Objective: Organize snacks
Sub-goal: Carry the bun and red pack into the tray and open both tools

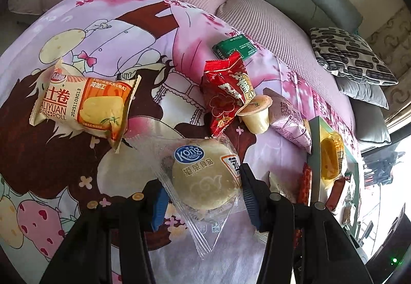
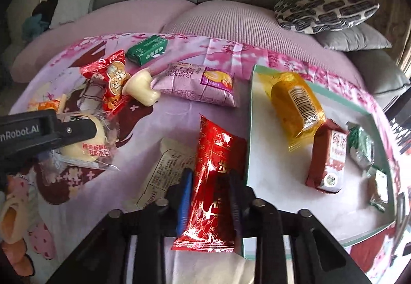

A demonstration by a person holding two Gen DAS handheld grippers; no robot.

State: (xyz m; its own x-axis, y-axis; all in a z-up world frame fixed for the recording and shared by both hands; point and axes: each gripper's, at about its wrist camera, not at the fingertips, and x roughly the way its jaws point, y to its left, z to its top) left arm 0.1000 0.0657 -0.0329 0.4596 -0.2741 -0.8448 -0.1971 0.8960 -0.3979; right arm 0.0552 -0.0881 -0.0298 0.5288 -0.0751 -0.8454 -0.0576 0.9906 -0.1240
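Note:
My left gripper (image 1: 203,186) has its jaws on both sides of a round pale cake in a clear wrapper (image 1: 205,178) on the pink printed sheet; the pads look pressed against it. The same cake shows in the right wrist view (image 2: 87,140) under the left gripper's finger. My right gripper (image 2: 210,196) is shut on a long red foil packet (image 2: 215,181) next to the white tray (image 2: 277,196). The tray holds a yellow packet (image 2: 295,106), a dark red packet (image 2: 328,160) and small green sweets (image 2: 362,145).
On the sheet lie an orange Swiss roll pack (image 1: 84,106), a red bag (image 1: 226,88), a jelly cup (image 1: 257,112), a pink Swiss roll pack (image 2: 197,83), a green box (image 2: 146,50) and a white packet (image 2: 161,176). A patterned cushion (image 2: 323,9) and a grey sofa stand behind.

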